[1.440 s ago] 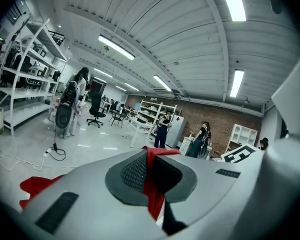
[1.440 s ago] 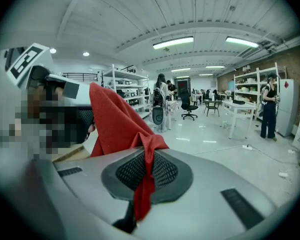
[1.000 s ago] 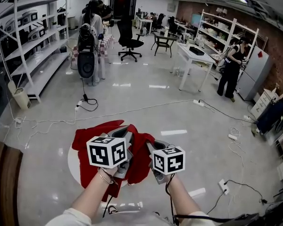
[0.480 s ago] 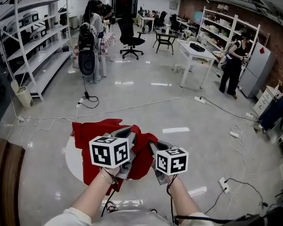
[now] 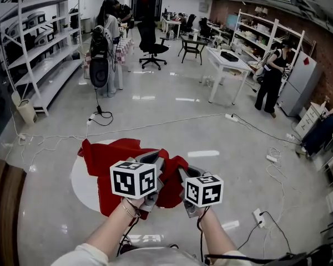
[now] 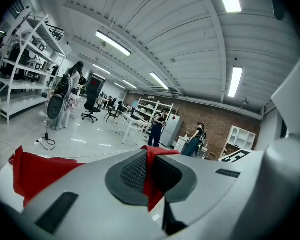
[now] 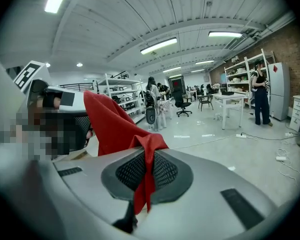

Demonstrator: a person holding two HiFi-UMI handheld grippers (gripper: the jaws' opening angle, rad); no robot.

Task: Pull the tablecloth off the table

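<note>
A red tablecloth (image 5: 114, 158) lies bunched over a round white table (image 5: 80, 183), whose bare top shows at the left. My left gripper (image 5: 156, 160) is shut on the cloth's near edge. The right gripper (image 5: 183, 174), close beside it, also pinches the cloth. In the left gripper view the cloth (image 6: 37, 170) runs from the left into the closed jaws of the left gripper (image 6: 149, 168). In the right gripper view a fold of cloth (image 7: 110, 124) hangs out of the shut right gripper (image 7: 148, 167).
Cables (image 5: 155, 127) trail across the glossy floor beyond the table. White shelving (image 5: 41, 54) lines the left side. A white desk (image 5: 228, 65), an office chair (image 5: 151, 43) and standing people (image 5: 272, 79) are farther off. A wooden edge (image 5: 3, 204) is at the near left.
The cloth has slid off toward me and to the right with both grippers. More of the white tabletop shows at the left than before.
</note>
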